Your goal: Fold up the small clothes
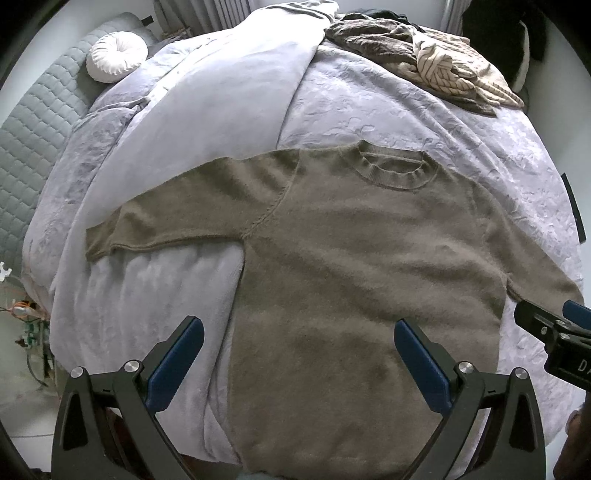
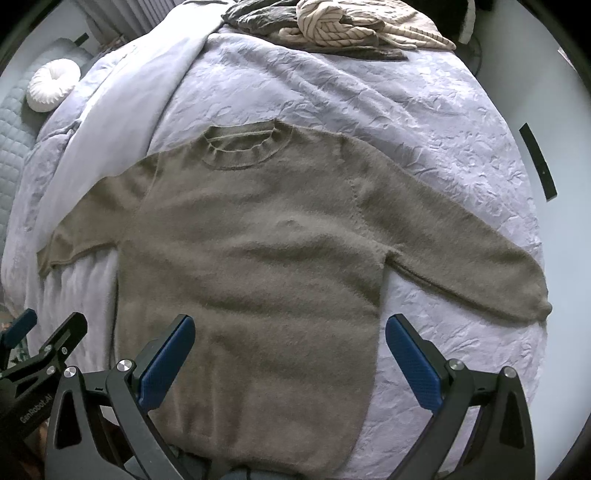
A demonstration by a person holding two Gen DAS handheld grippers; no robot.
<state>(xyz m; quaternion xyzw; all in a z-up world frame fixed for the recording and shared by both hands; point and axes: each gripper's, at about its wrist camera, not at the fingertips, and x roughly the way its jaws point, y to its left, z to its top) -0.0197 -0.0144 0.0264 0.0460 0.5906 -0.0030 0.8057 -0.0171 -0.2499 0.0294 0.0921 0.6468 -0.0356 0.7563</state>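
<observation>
Left wrist view: the left tool (image 1: 299, 328) hangs with its blue pads spread wide and nothing between them, above the lower left part of the sweater (image 1: 351, 266). The right tool (image 2: 290, 326) is just as wide apart and empty, over the lower right part of the body.

The one sweater, olive-brown and fuzzy, lies flat and face up on the bed (image 2: 424, 122), hem nearest, collar (image 2: 243, 147) away, both sleeves spread out to the sides. To my eye no fold has been made yet; this looks like the start, with the garment laid out and both tools poised near the hem. The next move likely calls for closing on a sleeve (image 1: 166, 218) or a side edge and carrying it across the body, pinching only that layer of knit and not the bedspread beneath.

Farther off, a round white cushion (image 1: 116, 61) sits by the headboard, and a heap of clothes (image 2: 332, 26) waits at the far edge; I make out a striped piece and a dark one, but cannot count them surely.
</observation>
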